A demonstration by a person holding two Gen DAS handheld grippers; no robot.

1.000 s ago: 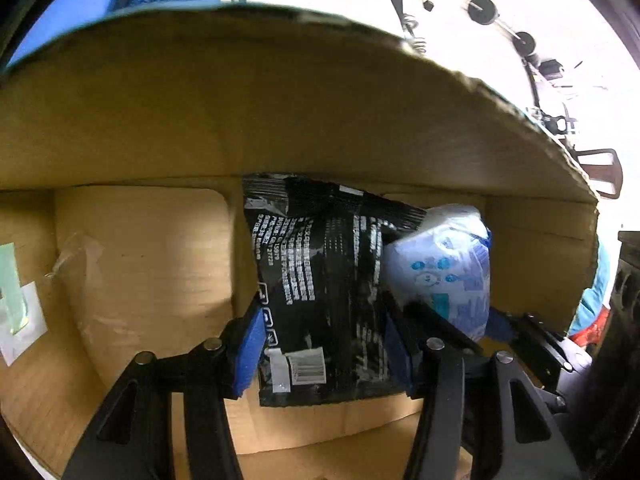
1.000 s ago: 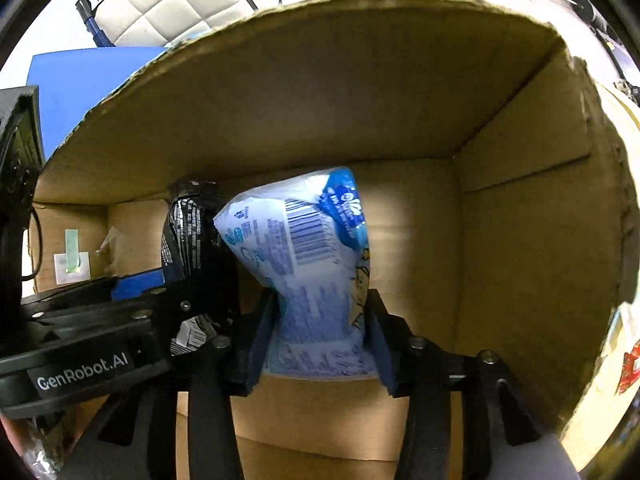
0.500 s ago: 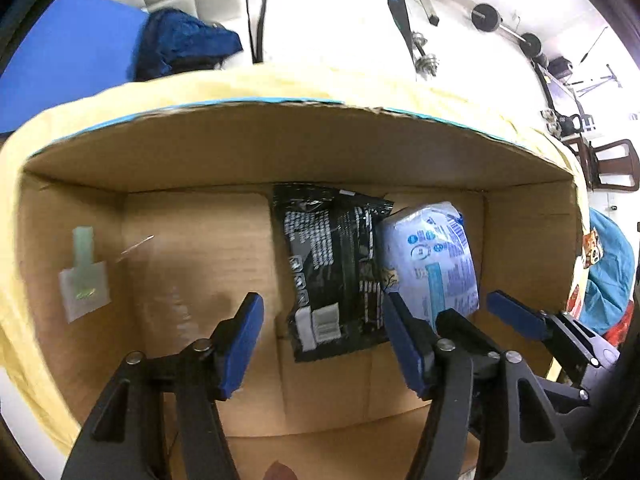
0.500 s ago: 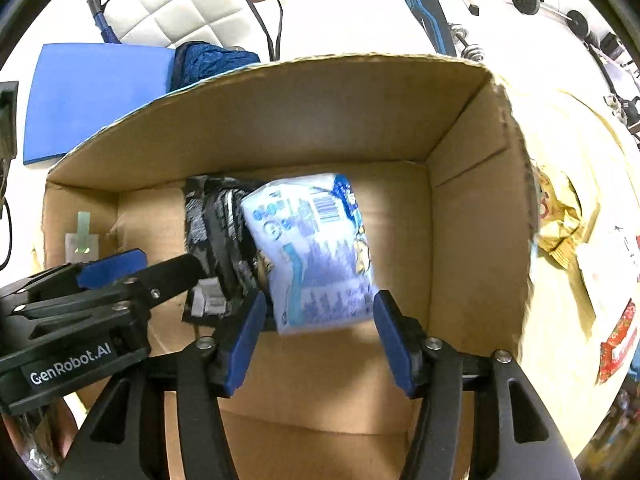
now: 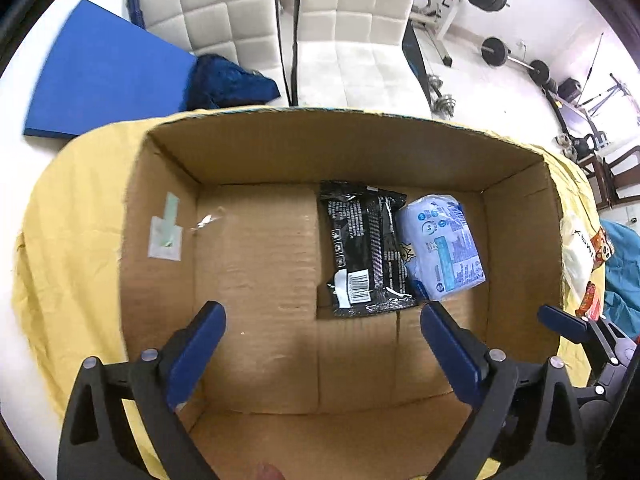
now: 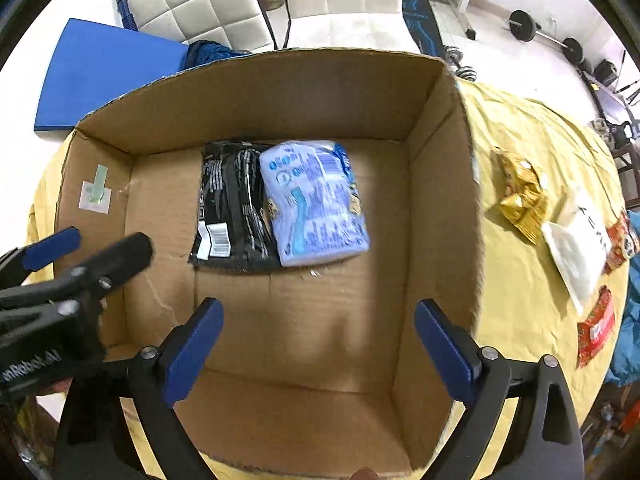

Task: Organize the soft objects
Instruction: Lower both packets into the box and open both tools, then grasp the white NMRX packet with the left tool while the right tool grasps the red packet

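**Two packs boxed, several still out on the cloth**

Two soft packs already lie flat on the floor of the cardboard box point(image 6: 440, 128): the black pack point(image 6: 230, 208) and the pale blue pack point(image 6: 316, 204), side by side and touching, toward the far wall. Neither is in your grip now. Your left gripper point(image 5: 320, 344) has just been opening and stands spread wide above the box with nothing between its blue pads point(image 5: 196, 344); the black pack sits beyond its fingertips, apart from them. Your right gripper point(image 6: 316, 344) has likewise just been opening, and its fingers are wide apart and hold nothing, with the pale blue pack lying clear of them on the box floor.

So that part looks done: both drops are made, and you have free hands over the box.

What is left shows in the right wrist view, on the yellow cloth point(image 6: 520, 288) to the right of the box: a yellow snack bag point(image 6: 520, 196), a white pack point(image 6: 576, 248) beside it, and a red packet point(image 6: 596, 324) nearer the edge, with another patterned packet just past the white one. By my reading these still need to go in. The box has plenty of bare floor on its left and near sides, so there is room. The task seems less than halfway along.
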